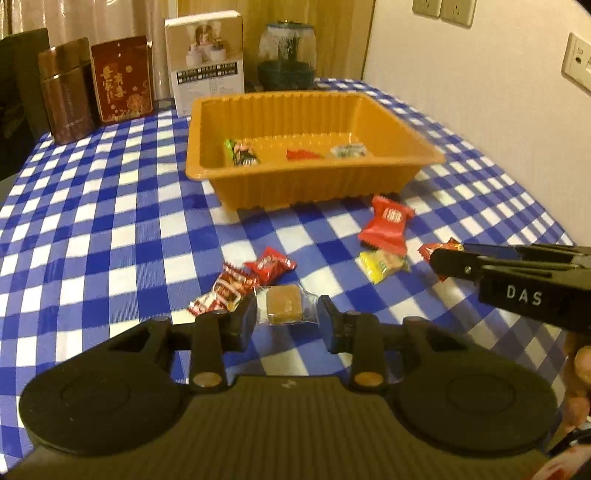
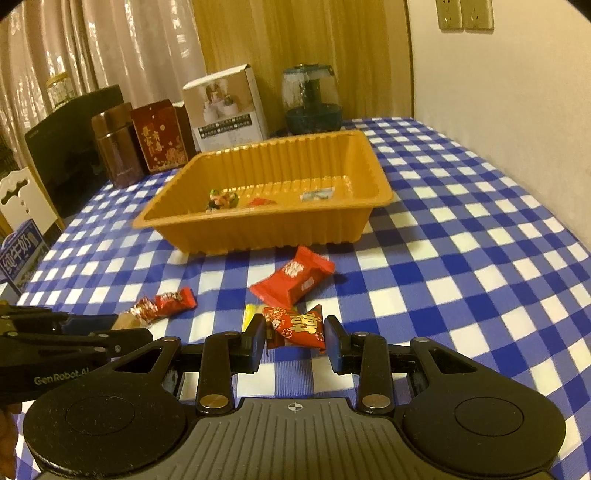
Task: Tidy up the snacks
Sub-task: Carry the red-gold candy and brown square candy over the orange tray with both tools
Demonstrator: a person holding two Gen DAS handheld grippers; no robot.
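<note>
Your left gripper (image 1: 287,317) has its jaws clamped on a brown cube candy in clear wrap (image 1: 283,304), the pads pressing the wrapper's two sides, and the candy sits just above the blue-and-white checked tablecloth (image 1: 110,236). Your right gripper (image 2: 295,338) is likewise closed on a red candy with gold characters (image 2: 299,326), which fills the narrow gap between its fingers. Just beside your left candy lie a red-and-white striped candy (image 1: 221,290) and a small red candy (image 1: 271,263); whether they touch each other is hard to tell. Near your right gripper's catch you have a yellow wrapped candy (image 1: 382,264) and, touching or just overlapping it, a larger red packet (image 1: 386,225) that lies close in front of the orange tray (image 1: 314,192). The tray stands on the cloth beyond the loose sweets, and inside it you can see three pieces apart from one another: a green-and-red one (image 1: 242,151) to the left, a red one (image 1: 301,154) in the middle, and a pale one (image 1: 347,149) to the right. Behind the tray, along the far edge of the table, stand a brown tin (image 1: 66,92), a dark red box with gold print (image 1: 122,79), a white carton (image 1: 205,59) and a glass jar with a dark base (image 1: 288,55). A wall with sockets (image 1: 443,11) runs along your right side.
</note>
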